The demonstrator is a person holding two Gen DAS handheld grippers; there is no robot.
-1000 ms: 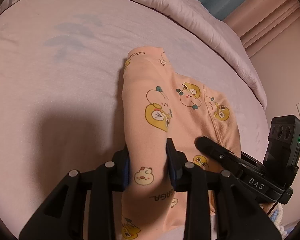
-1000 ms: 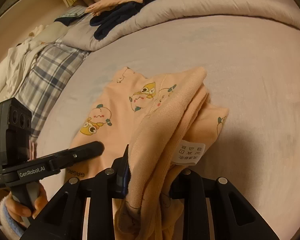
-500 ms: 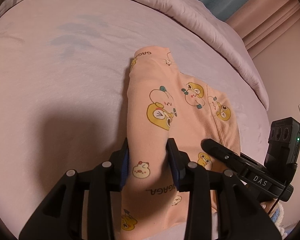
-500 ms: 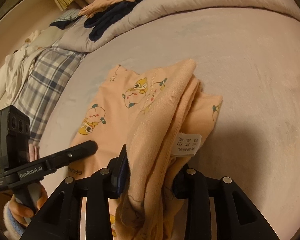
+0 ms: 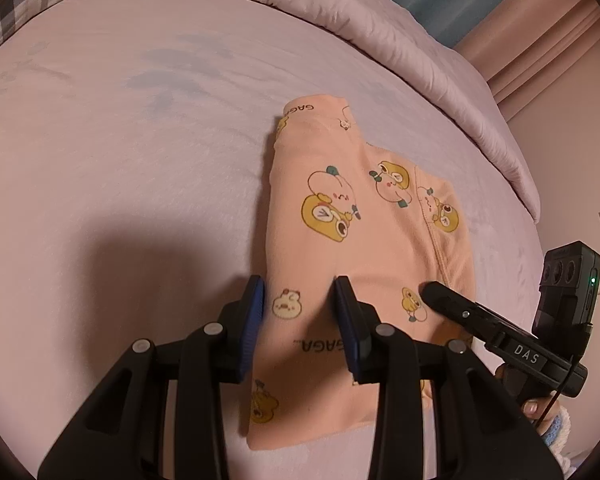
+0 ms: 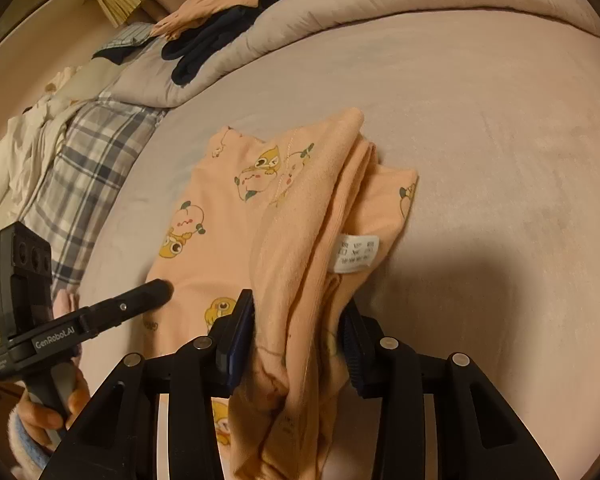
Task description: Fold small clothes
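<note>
A peach garment (image 5: pixel 340 208) printed with yellow cartoon animals lies folded lengthwise on the pink bed sheet (image 5: pixel 120 160). My left gripper (image 5: pixel 300 308) straddles its near end, open, and the cloth lies flat between the blue pads. In the right wrist view a thick bunch of the same garment (image 6: pixel 228 216), with a white care label (image 6: pixel 354 252), runs between the jaws of my right gripper (image 6: pixel 300 320). Those jaws are opening, and a dark gap shows at the right pad. Each view shows a finger (image 5: pixel 452 304) (image 6: pixel 156 288) of the other gripper resting on the garment.
A rolled pink duvet (image 5: pixel 380 12) borders the far side of the bed. A pile of dark and peach clothes (image 6: pixel 220 12) lies on it, next to plaid fabric (image 6: pixel 80 160) and white cloth. A person's hands (image 6: pixel 40 412) (image 5: pixel 536 404) hold the gripper handles. A wall stands at the right.
The right jaws have spread apart, and their right pad now shows beside the bunched cloth. The left jaws stand slightly wider around the flat cloth. Neither hand has shifted much.
</note>
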